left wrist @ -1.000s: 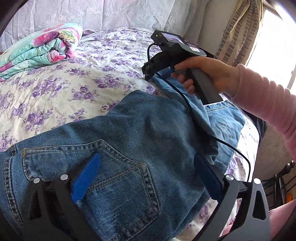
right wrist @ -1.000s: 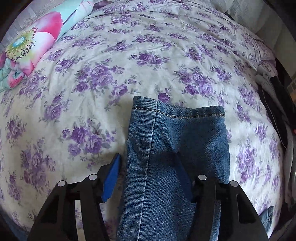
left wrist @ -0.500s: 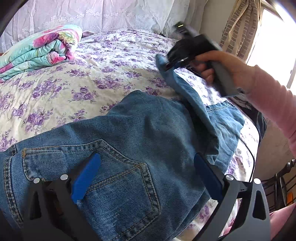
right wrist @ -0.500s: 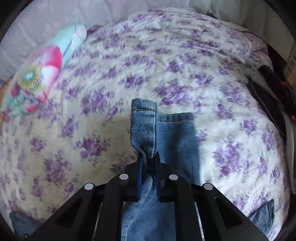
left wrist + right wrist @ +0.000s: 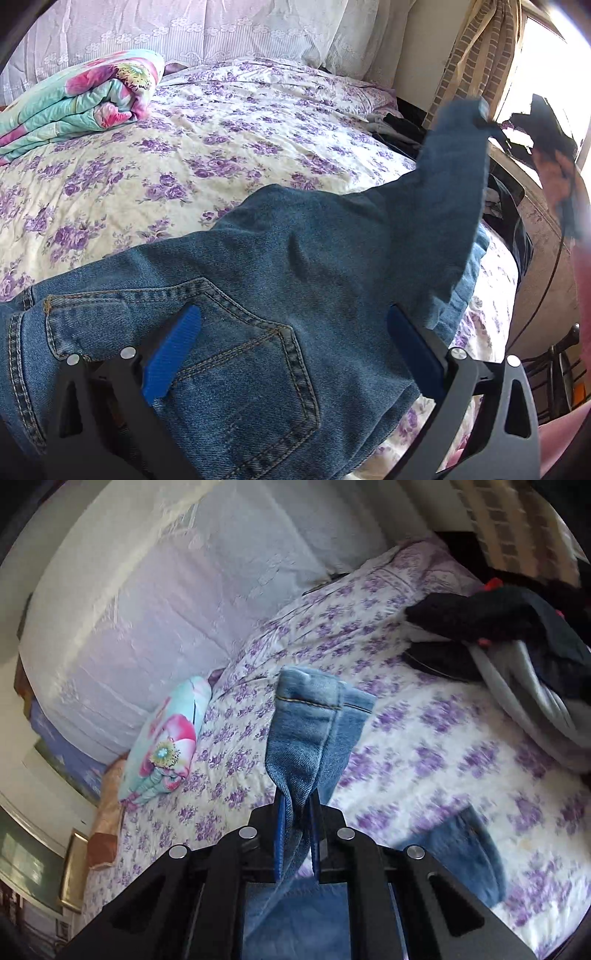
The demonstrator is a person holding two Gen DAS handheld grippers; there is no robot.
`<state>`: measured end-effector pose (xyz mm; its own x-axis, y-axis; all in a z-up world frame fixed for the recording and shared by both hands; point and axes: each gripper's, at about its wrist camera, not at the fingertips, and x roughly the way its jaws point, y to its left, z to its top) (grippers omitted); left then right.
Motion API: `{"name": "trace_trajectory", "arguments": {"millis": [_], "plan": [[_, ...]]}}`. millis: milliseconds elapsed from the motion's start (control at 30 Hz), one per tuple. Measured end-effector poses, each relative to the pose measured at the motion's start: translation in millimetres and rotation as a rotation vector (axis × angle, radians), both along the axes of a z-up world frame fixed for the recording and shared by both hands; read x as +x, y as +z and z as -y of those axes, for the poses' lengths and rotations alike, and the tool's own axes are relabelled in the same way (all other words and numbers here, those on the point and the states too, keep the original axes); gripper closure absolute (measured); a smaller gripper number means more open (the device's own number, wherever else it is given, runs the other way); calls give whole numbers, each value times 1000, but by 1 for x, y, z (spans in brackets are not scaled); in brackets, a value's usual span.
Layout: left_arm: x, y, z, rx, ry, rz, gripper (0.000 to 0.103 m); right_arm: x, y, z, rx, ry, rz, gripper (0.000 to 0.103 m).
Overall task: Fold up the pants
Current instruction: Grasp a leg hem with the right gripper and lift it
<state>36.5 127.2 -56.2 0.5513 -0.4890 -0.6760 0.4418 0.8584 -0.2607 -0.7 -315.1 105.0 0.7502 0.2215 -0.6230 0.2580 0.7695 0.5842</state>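
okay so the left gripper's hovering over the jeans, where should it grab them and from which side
Probably the waistband edge of the jeans, left of the back pocket. It is the stiff, stitched end opposite the leg cuff pinched in the right gripper. The open left gripper could slide in from that edge.

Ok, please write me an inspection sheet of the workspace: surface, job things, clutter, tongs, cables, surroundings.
Surface: bed with purple-flower sheet.
Job's things: jeans spread on the bed, back pocket up; one leg end raised off the sheet.
Clutter: folded floral quilt near the headboard; pile of dark and grey clothes at the bed edge.
Tongs: left tongs open over the jeans' seat; right tongs shut on the leg end.
Cables: thin dark cable hanging beside the bed.
Surroundings: lace-covered headboard, curtain, bright window.
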Motion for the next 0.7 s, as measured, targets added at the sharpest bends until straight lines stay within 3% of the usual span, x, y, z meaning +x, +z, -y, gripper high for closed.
{"name": "trace_trajectory", "arguments": {"millis": [167, 367, 433, 500, 533, 567, 633, 700], "plan": [[-1, 0, 2, 9, 3, 6, 4, -55, -55, 34, 99, -28, 12, 92], [-1, 0, 1, 11, 3, 9, 4, -91, -169, 60, 335, -80, -34, 91], [-1, 0, 2, 15, 2, 12, 4, -96, -188, 62, 392, -77, -21, 91], [-2, 0, 1, 13, 2, 15, 4, -105, -189, 64, 438, -78, 10, 86], [-2, 0, 1, 12, 2, 16, 4, -112, -182, 63, 414, -94, 11, 80], [-2, 0, 1, 12, 2, 17, 4, -118, -175, 63, 393, -107, 22, 63], [-3, 0, 1, 8, 3, 20, 4, -131, -161, 59, 376, -126, 68, 48], [-3, 1, 0, 1, 6, 20, 4, -135, -154, 57, 379, -125, 71, 48]]}}
